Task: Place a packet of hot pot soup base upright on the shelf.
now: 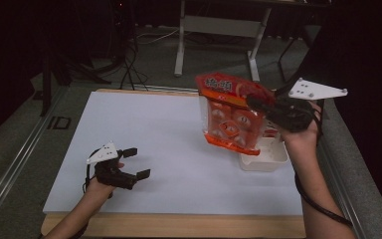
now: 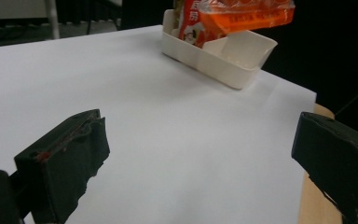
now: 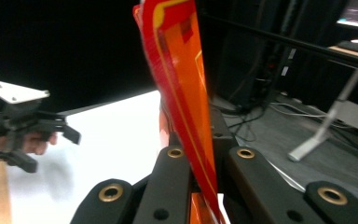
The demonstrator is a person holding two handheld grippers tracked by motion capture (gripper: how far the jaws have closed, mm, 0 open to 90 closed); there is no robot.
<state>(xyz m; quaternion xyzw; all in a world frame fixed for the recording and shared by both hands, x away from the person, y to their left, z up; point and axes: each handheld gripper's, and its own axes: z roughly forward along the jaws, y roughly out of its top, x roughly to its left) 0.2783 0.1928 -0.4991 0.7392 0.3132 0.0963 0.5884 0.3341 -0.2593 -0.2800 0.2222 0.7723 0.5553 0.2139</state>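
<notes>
We note the table (image 1: 154, 129) first: a white sheet over a wooden top, the wood showing as a strip along the near edge. Grey floor lies beyond it, and a white-legged desk frame (image 1: 219, 30) stands at the back of the room.

Next in size, the orange snack bag (image 1: 231, 112). It hangs in the air above the right side of the table, tilted, its red printed header uppermost and its lower edge just over the white tray (image 1: 266, 158). From the left gripper view we see the bag's bottom edge (image 2: 247, 14) clear of the tray's rim (image 2: 223, 63), not touching. A second printed packet (image 2: 191, 23) stands inside the tray at its far end.

The right gripper (image 1: 263, 107) holds the bag by its upper right side; in the right gripper view the fingers (image 3: 175, 182) are clamped on the bag's thin edge (image 3: 182, 93), which rises straight up between them.

The left gripper (image 1: 132, 163) sits low over the table's left near part, well apart from bag and tray. Its fingers (image 2: 65, 154) stand wide apart with nothing between them but white sheet.
</notes>
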